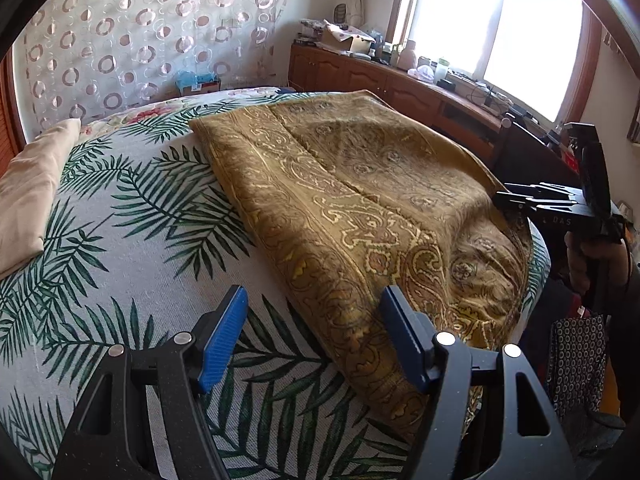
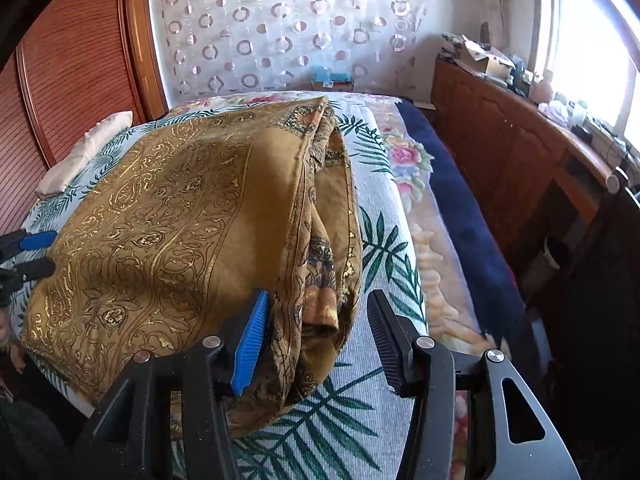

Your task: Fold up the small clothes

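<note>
Left wrist view, from left to right: a beige pillow (image 1: 28, 196), the palm-leaf bedspread (image 1: 132, 208), then the mustard paisley cloth (image 1: 360, 208) lying folded on the bed, woven and softly rumpled. The left gripper (image 1: 312, 340) hangs above its near edge, blue ribbed pads apart, nothing between them. The right gripper (image 1: 520, 200) shows at the far side. Only the right wrist view shows the cloth's stacked layers at the right gripper (image 2: 316, 340), jaws apart around them, and a ribbed wooden door (image 2: 72, 80).

Items counted: one gold patterned cloth (image 1: 360, 208), folded, on one bed (image 1: 132, 216). One cream pillow (image 1: 28, 196). One palm-leaf bedspread (image 2: 384, 216). Two grippers: left gripper (image 1: 316, 336), right gripper (image 2: 316, 340). One window (image 1: 492, 28). One wooden cabinet (image 1: 360, 76).
</note>
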### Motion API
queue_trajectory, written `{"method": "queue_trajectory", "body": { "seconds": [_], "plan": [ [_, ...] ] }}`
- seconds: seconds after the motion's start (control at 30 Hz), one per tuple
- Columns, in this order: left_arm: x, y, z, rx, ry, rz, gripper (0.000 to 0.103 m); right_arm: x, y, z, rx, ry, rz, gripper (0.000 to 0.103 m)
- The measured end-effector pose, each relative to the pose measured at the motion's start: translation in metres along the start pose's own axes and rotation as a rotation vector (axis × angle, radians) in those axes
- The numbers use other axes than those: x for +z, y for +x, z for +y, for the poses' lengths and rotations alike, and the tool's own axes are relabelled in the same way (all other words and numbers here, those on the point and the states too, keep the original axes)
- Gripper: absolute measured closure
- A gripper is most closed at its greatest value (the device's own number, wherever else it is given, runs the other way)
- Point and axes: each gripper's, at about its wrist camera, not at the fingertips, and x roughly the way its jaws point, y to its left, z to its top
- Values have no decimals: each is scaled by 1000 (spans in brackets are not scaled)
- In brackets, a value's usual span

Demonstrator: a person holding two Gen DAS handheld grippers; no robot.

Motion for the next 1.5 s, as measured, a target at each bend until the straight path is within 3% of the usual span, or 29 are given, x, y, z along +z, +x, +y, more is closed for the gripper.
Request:
{"method": "queue_trajectory", "body": {
  "seconds": [0.4, 0.6, 0.77, 0.97, 1.1, 1.33, 1.4, 1.5],
  "plan": [
    [-11, -2, 0, 5, -1, 26, 33, -18, -6, 13, 33, 19, 26, 51],
    [-13, -5, 2, 1, -9, 29, 33, -23, -8, 20, 48, -8, 14, 68],
    [-16, -8, 2, -30, -12, 33, 33, -27, -10, 12, 72, 7, 4, 95],
    [-18, -10, -3, -104, -13, 54, 67, -32, -13, 8, 102, 52, -17, 96],
    [-18, -9, -8, -106, -2, 70, 77, -35, -11, 4, 113, 85, -7, 96],
    [-18, -10, -9, -136, -13, 84, 80, -32, -11, 12, 89, 37, 5, 91],
    [-16, -12, -7, -161, -25, 75, 97, -31, -11, 11, 99, 41, 4, 96],
    [-10, -22, -6, -178, -30, 31, 99, -30, -17, 9, 124, 66, -33, 98]
  ]
}}
